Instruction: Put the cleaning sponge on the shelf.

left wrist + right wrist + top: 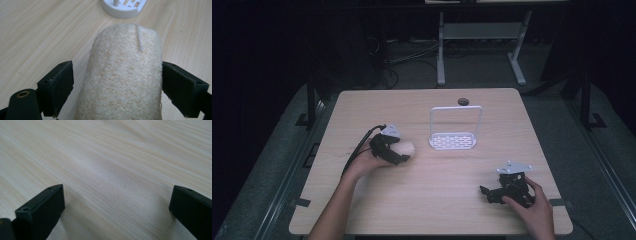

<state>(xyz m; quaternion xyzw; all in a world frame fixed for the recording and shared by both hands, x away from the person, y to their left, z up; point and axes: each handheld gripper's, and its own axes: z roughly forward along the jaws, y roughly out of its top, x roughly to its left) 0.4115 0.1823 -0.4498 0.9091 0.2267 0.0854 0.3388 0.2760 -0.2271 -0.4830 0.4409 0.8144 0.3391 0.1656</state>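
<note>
Fingers of the left gripper bracket a pale loofah sponge, one on each flank; the right one touches it, while a sliver of space shows at the left, so a firm grasp cannot be confirmed. Loofah sits left of centre on the wooden surface, near a white wire rack. Right gripper rests released at the near right corner, well apart.

The high view is dim: only the wooden table catches light from above, while the room around it sinks into near black, and detail is soft and grainy. Both gripper views are brighter and evenly lit. The loofah sponge shows crisp fibres, and soft shadows lie beside the jaws. No glare appears anywhere.
</note>
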